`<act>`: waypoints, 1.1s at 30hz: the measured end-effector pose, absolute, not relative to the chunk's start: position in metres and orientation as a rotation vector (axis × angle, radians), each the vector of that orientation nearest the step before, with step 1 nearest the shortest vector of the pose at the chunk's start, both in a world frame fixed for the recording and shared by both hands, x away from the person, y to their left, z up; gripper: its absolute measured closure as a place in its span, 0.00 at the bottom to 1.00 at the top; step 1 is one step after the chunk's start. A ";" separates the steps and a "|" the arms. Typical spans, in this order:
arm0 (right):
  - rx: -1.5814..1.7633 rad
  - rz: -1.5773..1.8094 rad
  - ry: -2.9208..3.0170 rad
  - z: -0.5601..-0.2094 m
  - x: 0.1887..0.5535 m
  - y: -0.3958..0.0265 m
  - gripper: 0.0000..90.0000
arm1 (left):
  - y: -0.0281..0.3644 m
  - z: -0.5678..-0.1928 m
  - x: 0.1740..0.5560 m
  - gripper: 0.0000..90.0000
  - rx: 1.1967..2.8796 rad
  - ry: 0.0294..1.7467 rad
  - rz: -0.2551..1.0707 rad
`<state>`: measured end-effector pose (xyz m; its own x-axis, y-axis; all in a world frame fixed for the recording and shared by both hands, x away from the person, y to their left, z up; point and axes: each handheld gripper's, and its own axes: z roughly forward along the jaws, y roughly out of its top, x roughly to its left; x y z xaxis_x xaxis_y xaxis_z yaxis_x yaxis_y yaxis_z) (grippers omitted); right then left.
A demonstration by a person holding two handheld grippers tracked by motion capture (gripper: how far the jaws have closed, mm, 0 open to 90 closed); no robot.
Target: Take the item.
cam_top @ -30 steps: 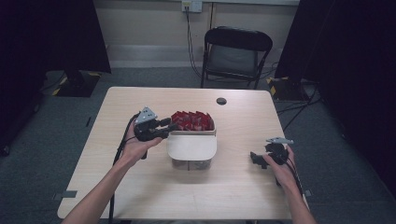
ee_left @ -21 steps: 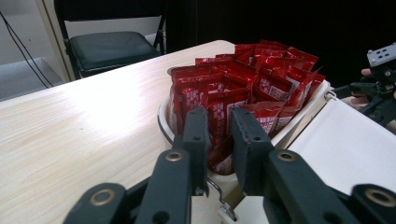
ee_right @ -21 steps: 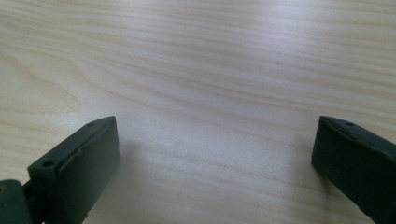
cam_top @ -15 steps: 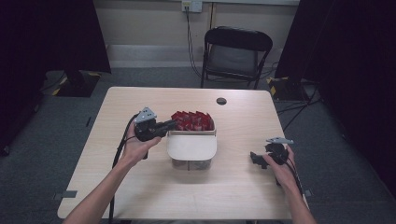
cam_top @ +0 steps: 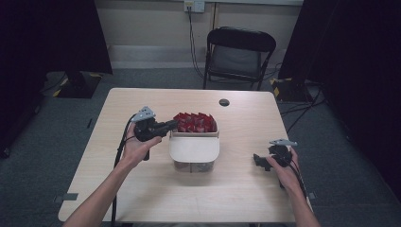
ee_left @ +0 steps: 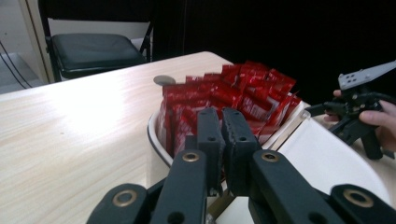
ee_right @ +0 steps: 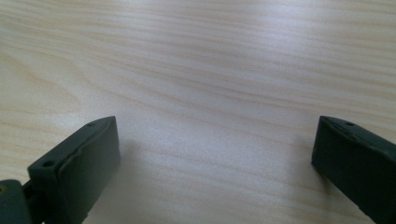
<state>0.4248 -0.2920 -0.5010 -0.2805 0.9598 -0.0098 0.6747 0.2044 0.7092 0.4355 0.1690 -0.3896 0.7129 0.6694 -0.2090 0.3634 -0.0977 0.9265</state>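
High view: left gripper (cam_top: 171, 126) jaws together at bin (cam_top: 194, 150) rim | right gripper (cam_top: 258, 161) jaws spread over bare table (cam_top: 236, 189)

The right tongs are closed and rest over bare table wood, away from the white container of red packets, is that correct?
Not quite: the right tongs are open, jaws set wide apart in the right gripper view. They do sit over bare table wood, away from the white container of red packets.

The table (cam_top: 142, 189) is seen from above and in front in the high view, chair (cam_top: 239, 52) beyond. The red packets (ee_left: 233, 100) are viewed closely along the left gripper's jaws (also visible from above), while bare tabletop is faced at close range in the right gripper view.
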 end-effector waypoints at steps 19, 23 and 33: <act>1.517 0.836 2.031 -0.501 0.425 -0.292 0.01 | 0.174 -0.374 0.433 0.97 1.676 0.798 0.298; 1.517 0.836 2.031 -0.501 0.425 -0.292 0.01 | 0.174 -0.374 0.433 0.97 1.674 0.798 0.298; 1.516 0.836 2.031 -0.501 0.425 -0.292 0.01 | 0.172 -0.368 0.431 0.97 1.681 0.779 0.299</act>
<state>0.4248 -0.2920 -0.5010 -0.2803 0.9599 -0.0098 0.6748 0.2042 0.7092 0.4306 0.1719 -0.3678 0.7427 0.6358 -0.2102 0.3320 -0.0770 0.9401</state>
